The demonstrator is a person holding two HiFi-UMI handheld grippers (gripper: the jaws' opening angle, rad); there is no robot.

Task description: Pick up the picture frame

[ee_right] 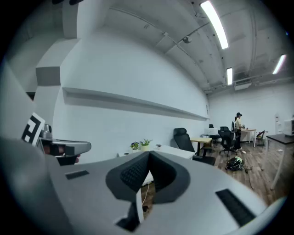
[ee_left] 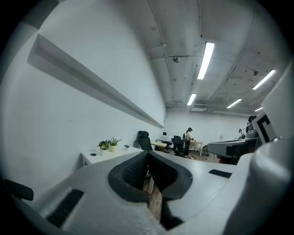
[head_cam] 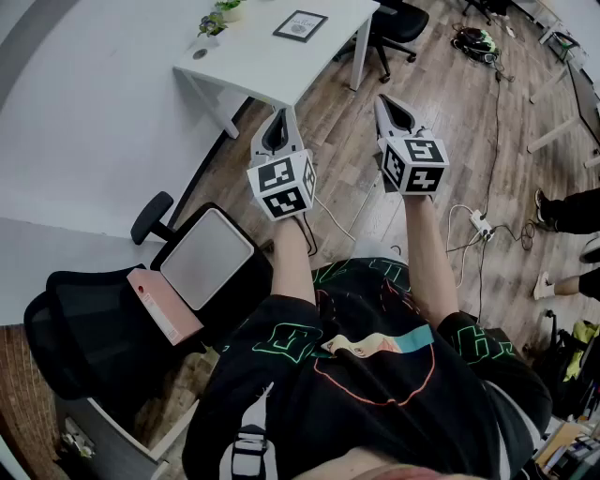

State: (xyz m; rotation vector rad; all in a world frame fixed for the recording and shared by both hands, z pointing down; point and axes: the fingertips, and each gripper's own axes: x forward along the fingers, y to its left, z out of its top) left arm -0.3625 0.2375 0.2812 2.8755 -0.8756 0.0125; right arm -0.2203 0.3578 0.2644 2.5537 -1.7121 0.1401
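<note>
Two grippers are out in front of us in the head view, held over the wooden floor [head_cam: 441, 122], and neither carries anything. The left gripper [head_cam: 284, 112] has its jaws pressed together with nothing between them, as its own view shows plainly. The right gripper [head_cam: 384, 101] is likewise closed on nothing, its dark pads meeting at the tip.

The picture frame [head_cam: 300, 25] lies flat on the white table [head_cam: 253, 56], well apart from both grippers. It sits toward the far end of the tabletop, nearer the edge that faces the open floor than the edge against the wall. Two small potted plants [head_cam: 212, 22] stand at the wall edge of the tabletop, and a small dark round thing [head_cam: 200, 53] lies near the corner on that same side. The tabletop's near corner points toward the left gripper.

A black office chair [head_cam: 398, 23] stands just beyond the table's far corner. Another black chair [head_cam: 84, 328] is at our lower left, with a flat pale-topped box [head_cam: 206, 258] on its seat. A white power strip [head_cam: 481, 223] lies on the floor to our right.
</note>
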